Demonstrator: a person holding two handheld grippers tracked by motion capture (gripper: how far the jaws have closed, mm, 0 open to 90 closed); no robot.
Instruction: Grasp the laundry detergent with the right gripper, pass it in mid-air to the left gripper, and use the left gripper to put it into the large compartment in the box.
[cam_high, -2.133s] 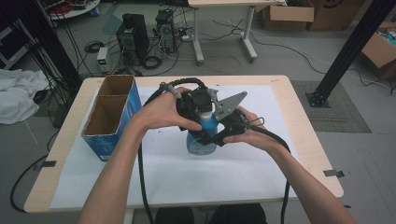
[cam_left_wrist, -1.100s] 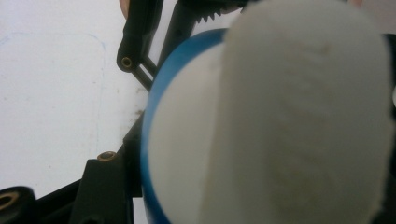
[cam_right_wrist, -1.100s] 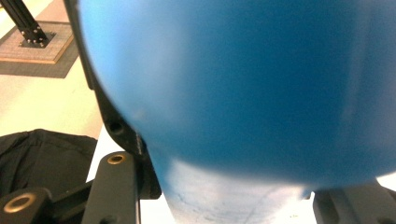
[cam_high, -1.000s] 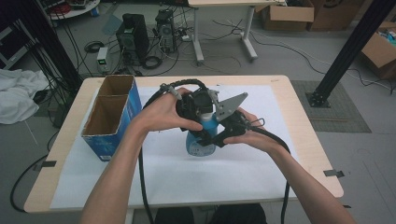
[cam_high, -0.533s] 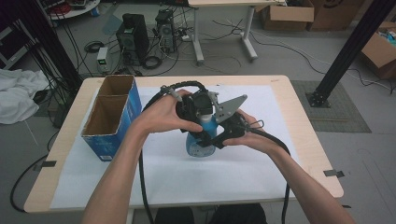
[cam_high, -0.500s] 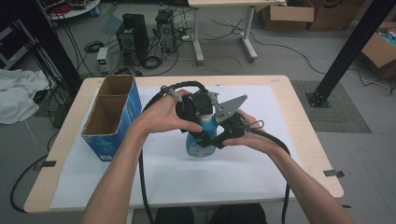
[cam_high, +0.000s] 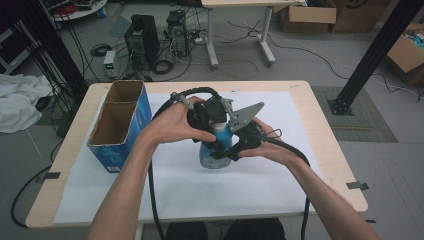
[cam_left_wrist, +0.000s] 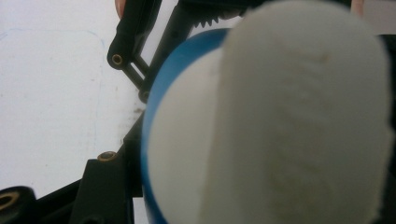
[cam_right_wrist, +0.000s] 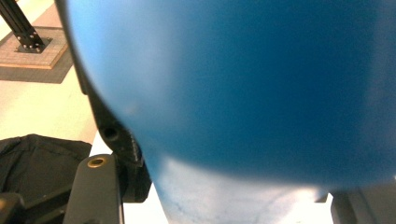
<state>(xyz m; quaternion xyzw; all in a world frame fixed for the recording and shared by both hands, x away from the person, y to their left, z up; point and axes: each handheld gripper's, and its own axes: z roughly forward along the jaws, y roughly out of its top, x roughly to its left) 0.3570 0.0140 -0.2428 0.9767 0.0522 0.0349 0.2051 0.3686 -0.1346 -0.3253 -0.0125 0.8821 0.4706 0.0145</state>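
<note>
Your left gripper (cam_high: 212, 131) grasps the white cap of the blue bottle (cam_high: 216, 150) from above. The jaws of your right gripper (cam_high: 234, 145) have just been opening around the blue body, and I cannot tell if the pads still press on it. The bottle stands upright on the white sheet (cam_high: 190, 185), near the middle of the table (cam_high: 320, 130). It seems to be light, smooth plastic, a little slippery and easy to squeeze. Take hold low on the body, and keep the cap firm.

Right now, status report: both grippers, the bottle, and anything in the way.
Left gripper clamped on the blue bottle, upper part. Right gripper at its side, jaws just been opening around it. Bottle upright on white sheet. Cardboard box off to the left, apart.
</note>
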